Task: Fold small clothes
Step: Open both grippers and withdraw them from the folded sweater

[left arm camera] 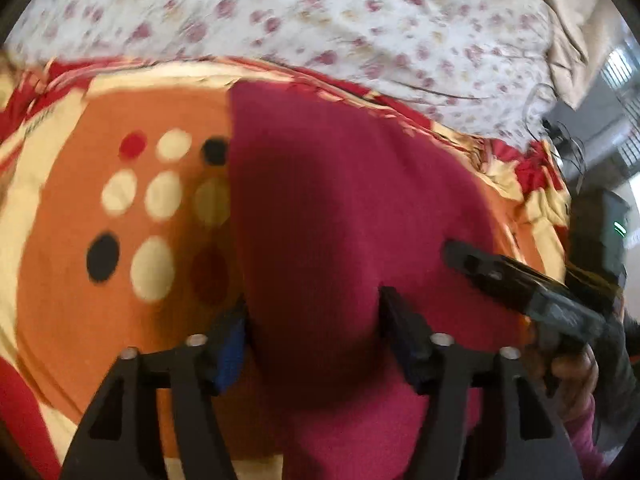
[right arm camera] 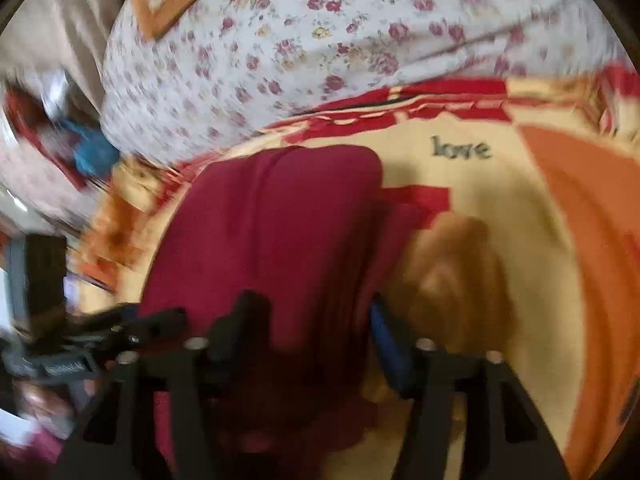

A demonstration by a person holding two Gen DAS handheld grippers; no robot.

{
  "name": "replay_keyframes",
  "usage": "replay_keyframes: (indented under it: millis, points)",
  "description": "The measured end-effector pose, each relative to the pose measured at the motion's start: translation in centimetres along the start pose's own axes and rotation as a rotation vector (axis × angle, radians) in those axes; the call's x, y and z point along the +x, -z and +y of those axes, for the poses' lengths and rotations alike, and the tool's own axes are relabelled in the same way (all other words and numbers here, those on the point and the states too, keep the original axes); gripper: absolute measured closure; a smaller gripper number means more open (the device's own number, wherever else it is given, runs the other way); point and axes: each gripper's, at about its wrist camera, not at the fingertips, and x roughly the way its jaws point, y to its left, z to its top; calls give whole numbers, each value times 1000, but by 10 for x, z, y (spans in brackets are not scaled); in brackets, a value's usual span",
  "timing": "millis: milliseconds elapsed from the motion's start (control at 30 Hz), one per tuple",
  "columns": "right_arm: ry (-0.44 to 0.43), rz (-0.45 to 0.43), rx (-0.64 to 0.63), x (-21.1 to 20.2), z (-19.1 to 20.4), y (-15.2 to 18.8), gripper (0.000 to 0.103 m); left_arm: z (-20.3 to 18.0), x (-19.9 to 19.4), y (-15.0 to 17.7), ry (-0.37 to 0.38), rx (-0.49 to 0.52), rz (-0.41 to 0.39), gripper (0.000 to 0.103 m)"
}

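A crimson knit garment (left arm camera: pixel 320 200) lies on an orange, cream and red bedspread (left arm camera: pixel 60 280). My left gripper (left arm camera: pixel 316 328) stands over its near end with the jaws wide apart. The knit fills the gap between them, and I see no pad pinching it. My right gripper (left arm camera: pixel 460 254) reaches in from the right onto the same garment's edge. In the right wrist view the garment (right arm camera: pixel 272 220) runs up from between my right gripper's (right arm camera: pixel 312 320) spread fingers, lying loose with long folds. My left gripper (right arm camera: pixel 160 320) shows at the left edge of the cloth. Both views are blurred.
A white quilt with small red flowers (left arm camera: pixel 320 20) is heaped along the far side of the bedspread (right arm camera: pixel 500 240). Beige cloth (left arm camera: pixel 568 20) hangs at the far right. A hand (left arm camera: pixel 572 368) with a pink sleeve holds the right gripper. A blue object (right arm camera: pixel 94 152) lies beyond the bed's left edge.
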Motion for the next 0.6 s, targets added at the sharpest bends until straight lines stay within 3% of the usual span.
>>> replay_keyframes:
  millis: [33,167,233,367,500,600]
  points:
    - [18,-12,-19,-4,3,2,37,1,-3,3,0,-11,-27,38]
    - [102,-72,-91,-44,19,12,37,-9,-10,8,-69,28,-88,37]
    - [121,-111,-166,-65,34,18,43,-13,-12,9,-99,42,-115,37]
    - [78,-153,-281,-90,63,27,54,-18,-19,16,-168,45,-157,37]
    - [61,-119,-370,-79,86,41,58,-20,-23,25,-196,43,-177,37]
    - [182,-40,-386,-48,78,54,66,-19,-21,28,-184,34,-173,37]
